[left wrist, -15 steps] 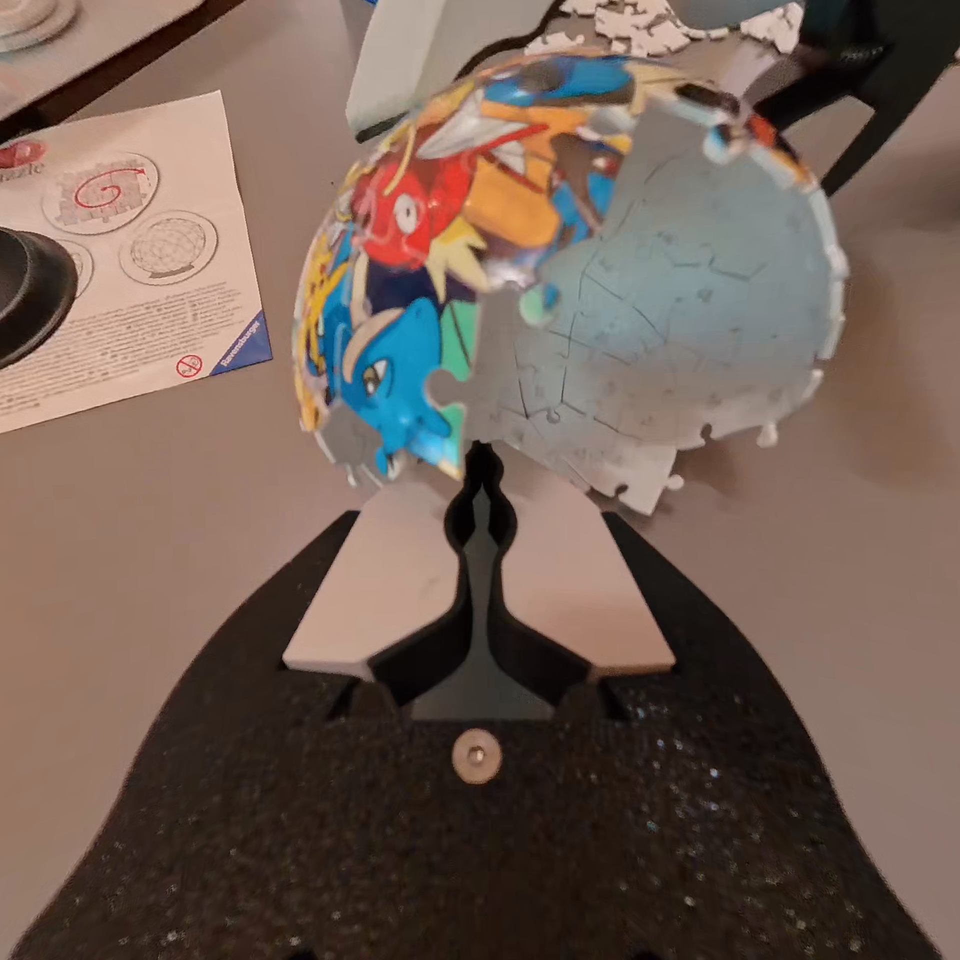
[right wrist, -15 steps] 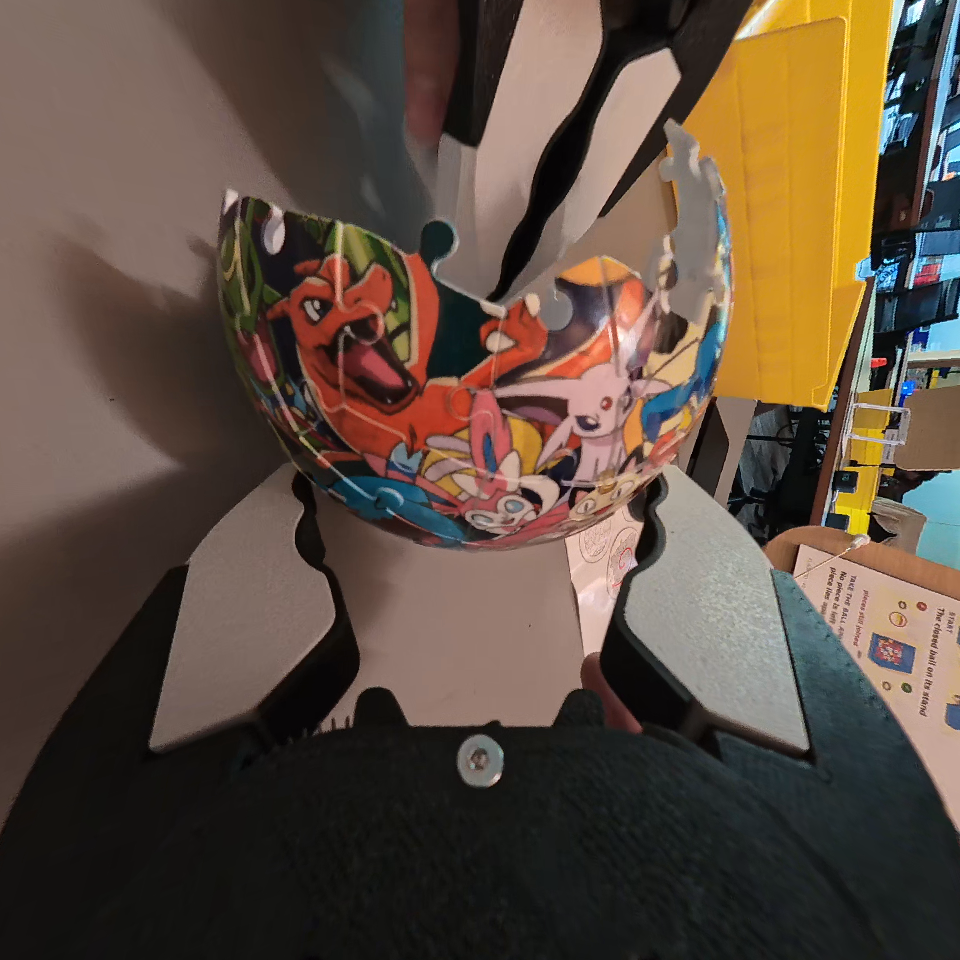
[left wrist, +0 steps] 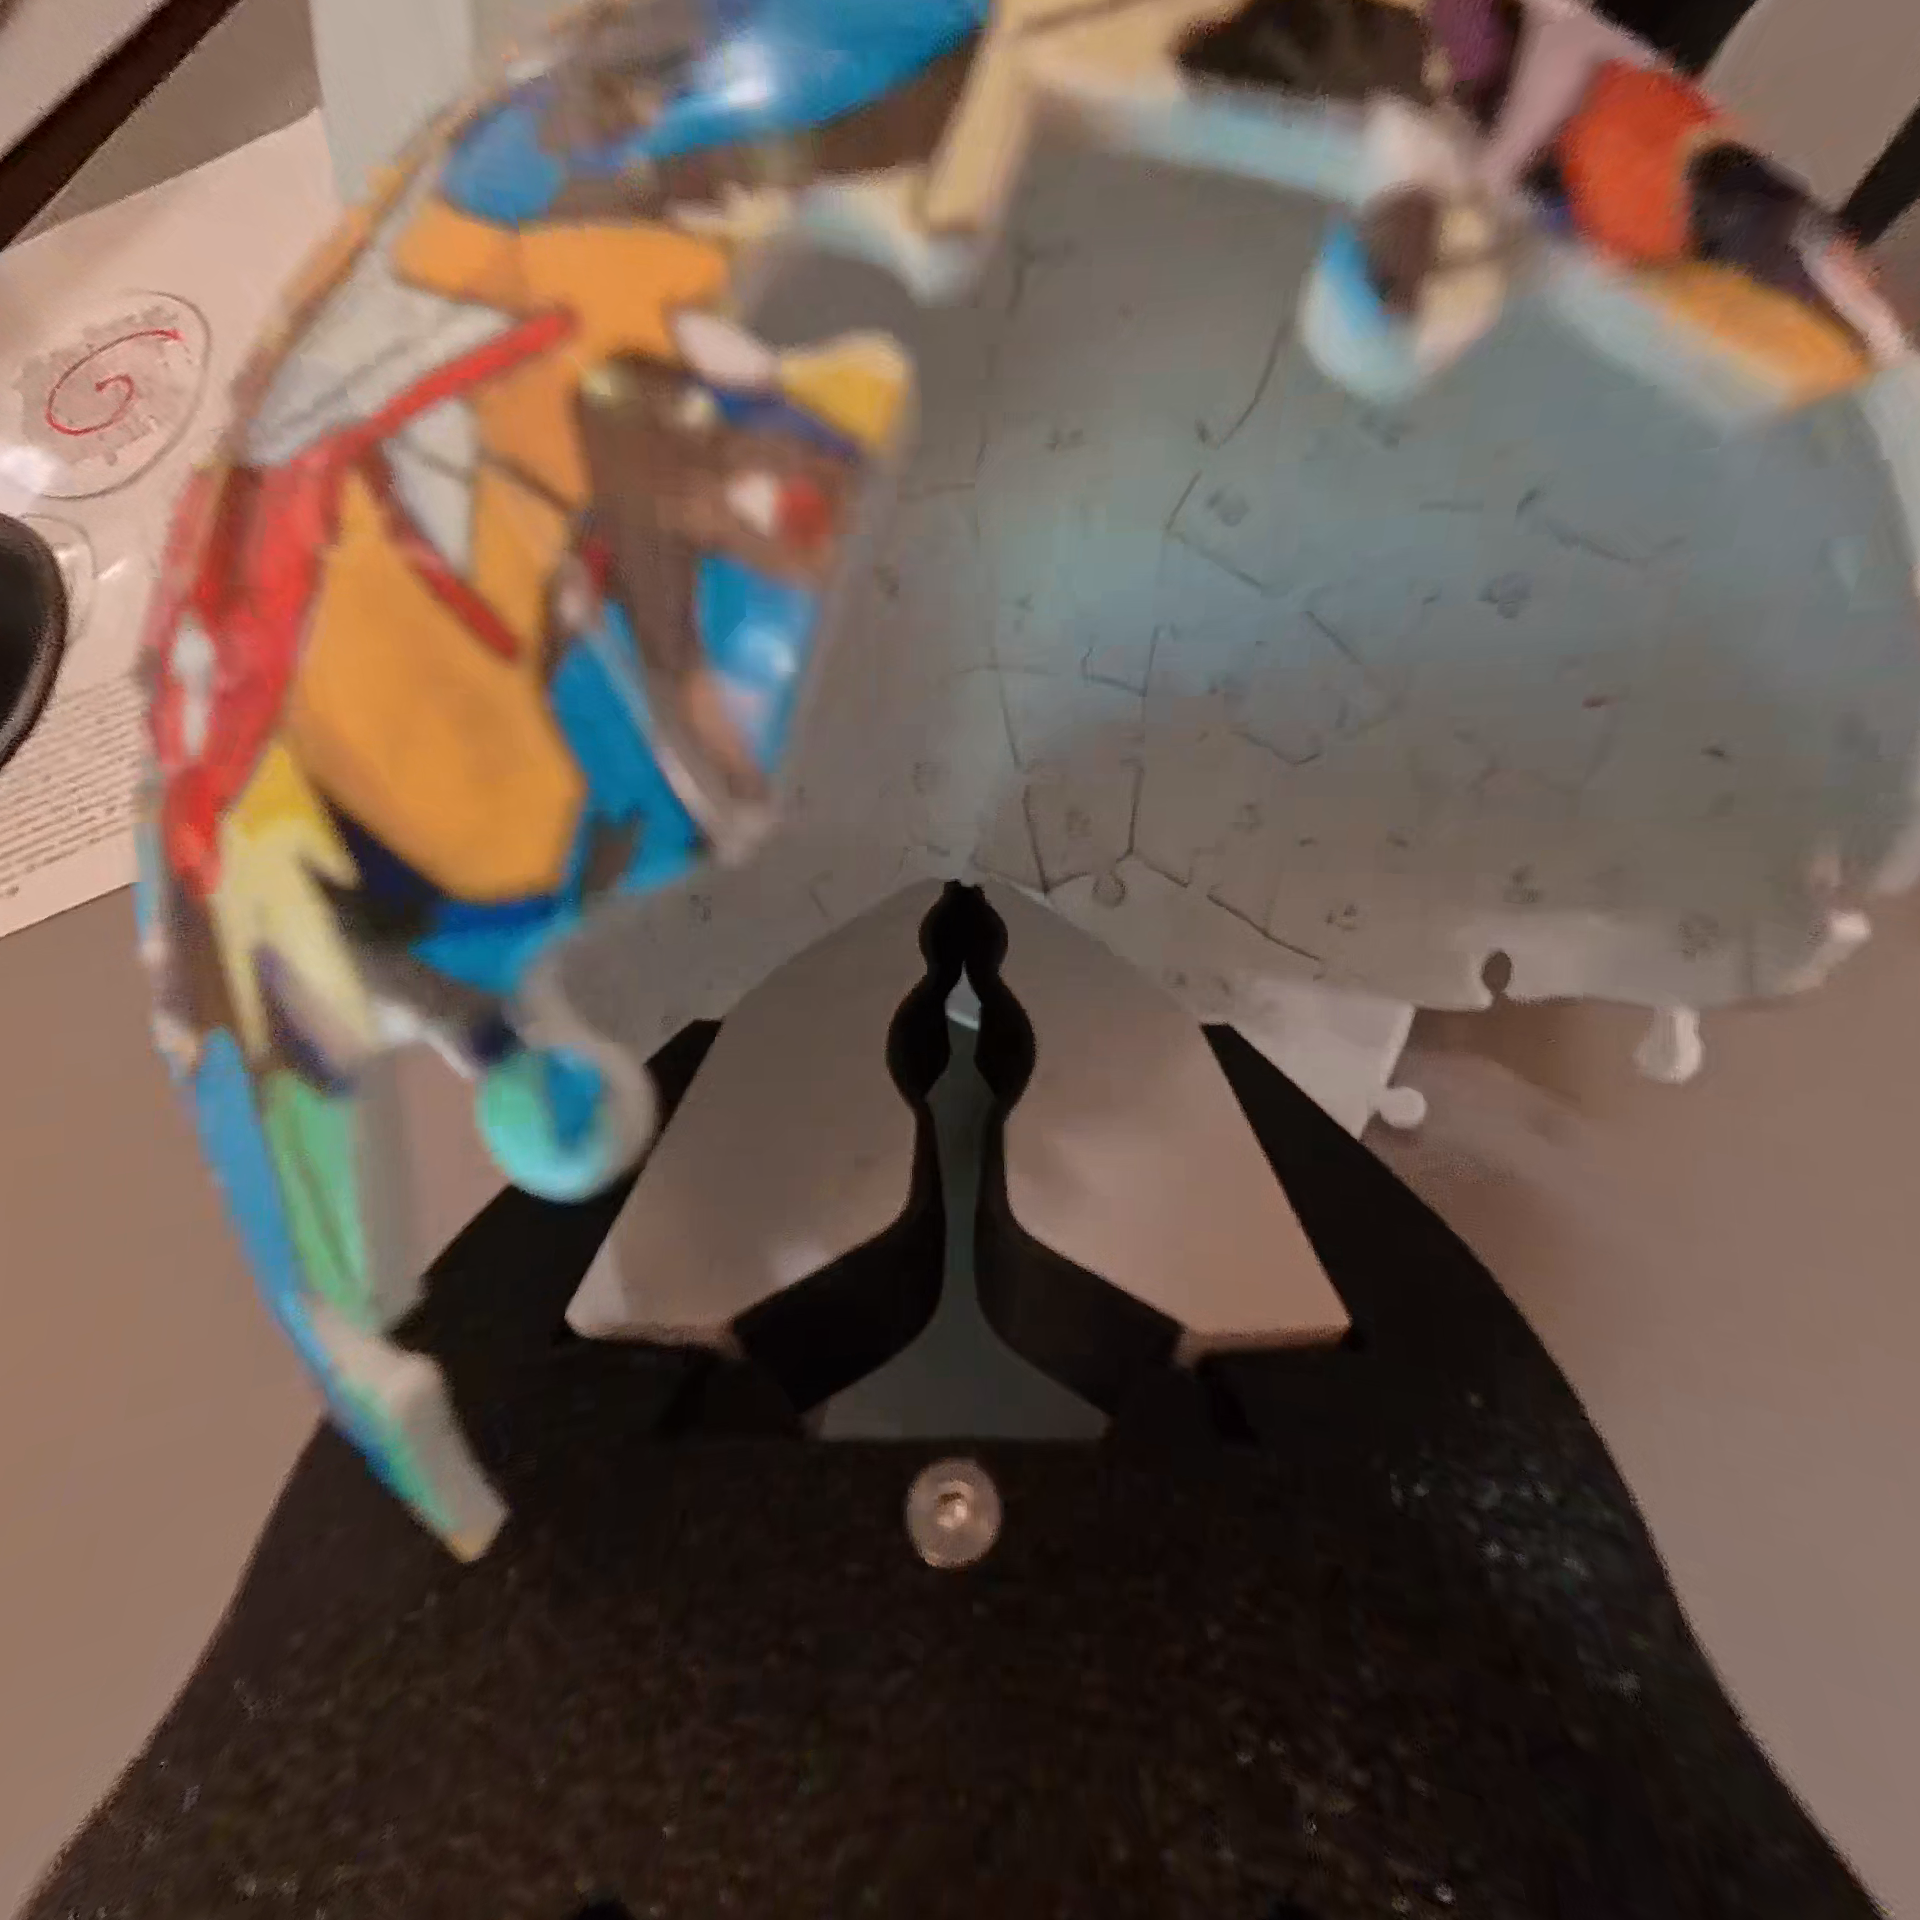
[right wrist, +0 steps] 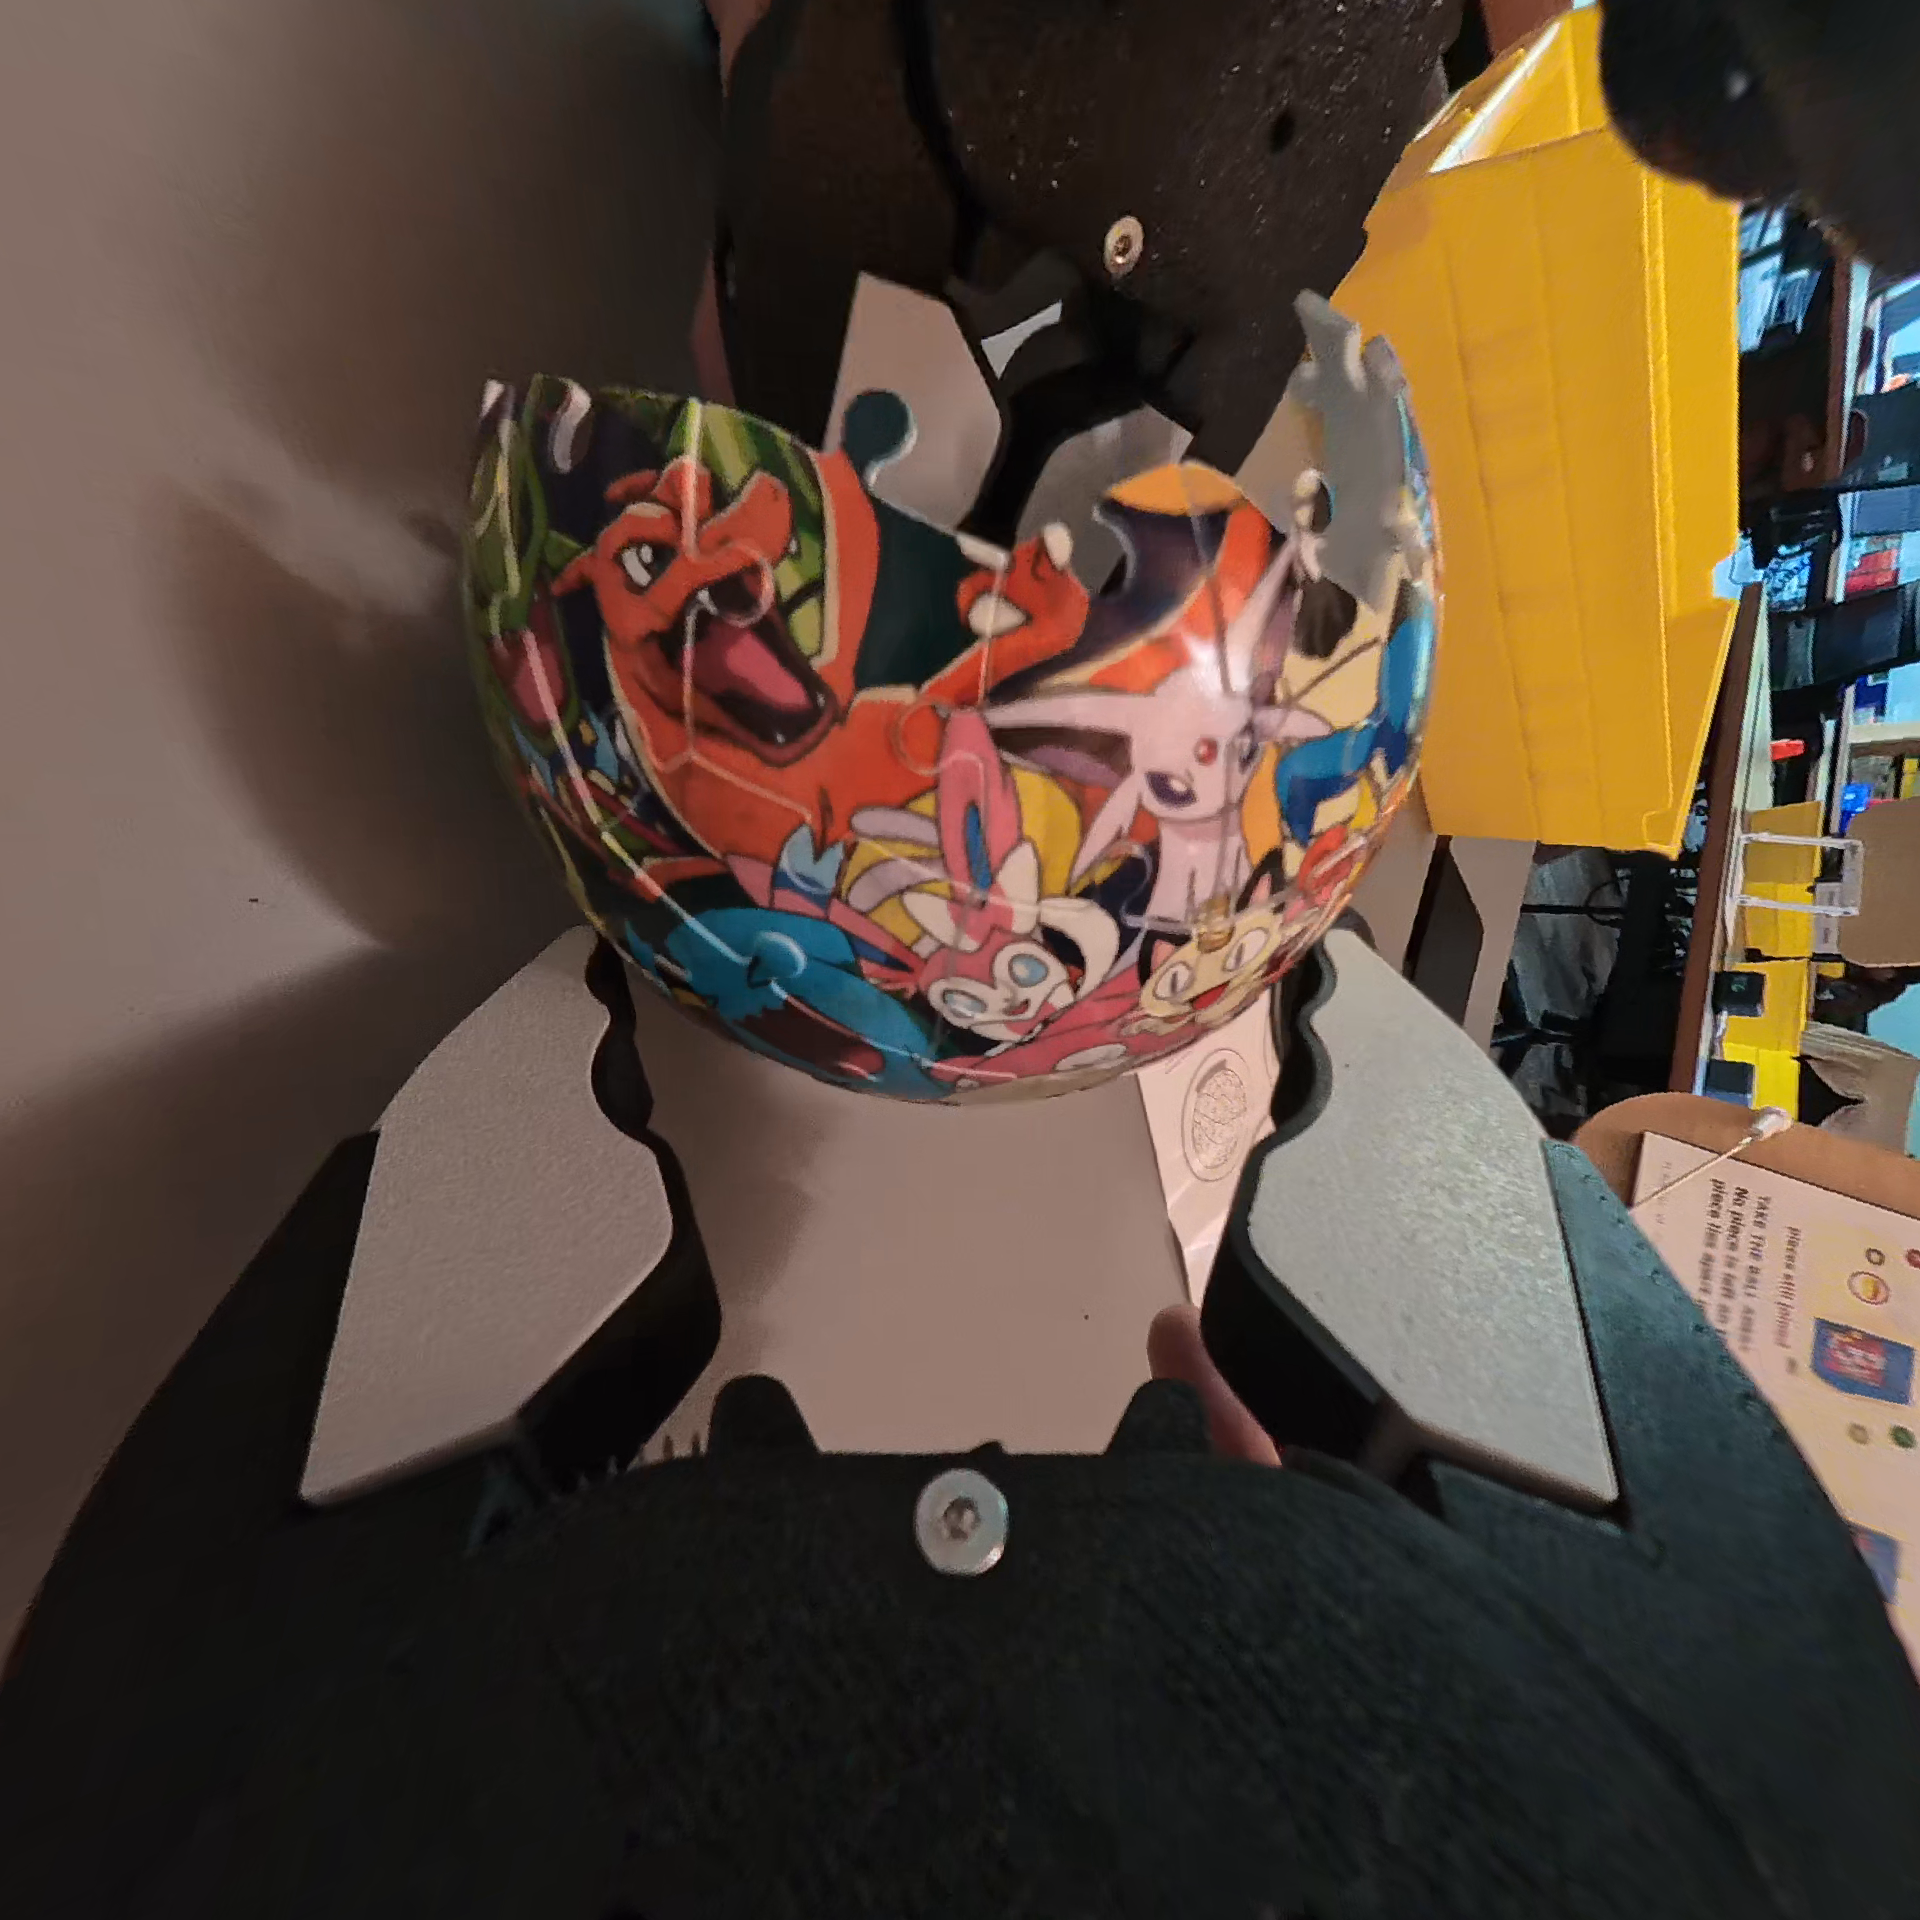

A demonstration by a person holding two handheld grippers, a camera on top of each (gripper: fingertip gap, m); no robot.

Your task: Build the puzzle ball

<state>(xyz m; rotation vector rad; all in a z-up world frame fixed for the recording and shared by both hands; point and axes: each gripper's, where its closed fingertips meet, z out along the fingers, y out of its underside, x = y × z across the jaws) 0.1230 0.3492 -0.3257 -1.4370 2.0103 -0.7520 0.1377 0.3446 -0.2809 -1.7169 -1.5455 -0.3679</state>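
Colourful puzzle ball [right wrist: 935, 748]: part-built shell with a pale blue-grey inside, held above the table [left wrist: 1662, 1299] between the two claws.
Left claw [left wrist: 961, 914]: clenched on the shell's jagged edge, fingers pressed together.
Right claw [right wrist: 961, 997]: released, fingers spread wide either side of the ball's underside.
Instruction sheet [left wrist: 114, 436]: white, flat on the table, left of the ball.
Yellow bins [right wrist: 1558, 520]: behind the ball.
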